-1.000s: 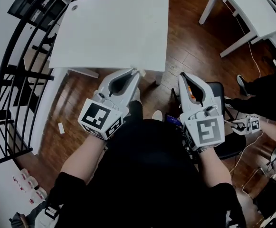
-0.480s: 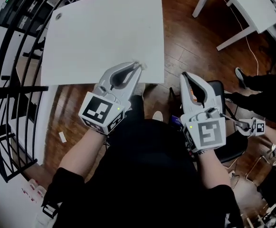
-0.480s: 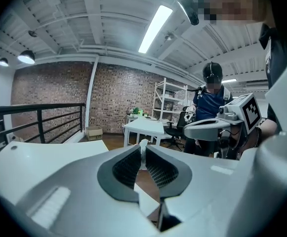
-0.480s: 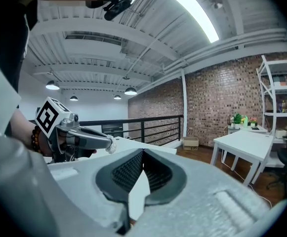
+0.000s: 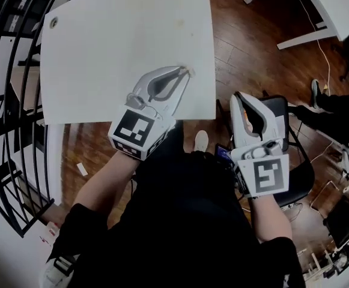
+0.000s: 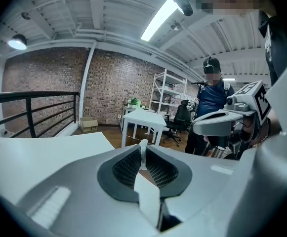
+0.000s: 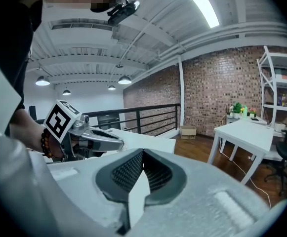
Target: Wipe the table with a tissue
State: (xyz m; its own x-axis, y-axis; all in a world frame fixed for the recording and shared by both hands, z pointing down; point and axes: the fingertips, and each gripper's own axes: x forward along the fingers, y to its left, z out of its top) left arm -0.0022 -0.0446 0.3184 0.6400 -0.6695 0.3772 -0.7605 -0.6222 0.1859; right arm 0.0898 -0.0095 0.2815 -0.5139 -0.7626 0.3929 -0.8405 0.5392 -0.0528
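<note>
The right gripper [image 5: 239, 96] hangs nearest, above a black chair [image 5: 297, 176], its 2 jaws pressed together on nothing. Farther out, the left gripper [image 5: 183, 72] is over the near-right part of the white table [image 5: 114, 35], pinching a thin tissue [image 6: 143, 144] scrap that pokes forward past the tips.

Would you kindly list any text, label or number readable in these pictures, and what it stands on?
No readable text anywhere.
Cubes on left gripper and right gripper: black-and-white square markers, no letters.
Tissue in left gripper: plain white.
Cardboard box: print too small to read.
</note>
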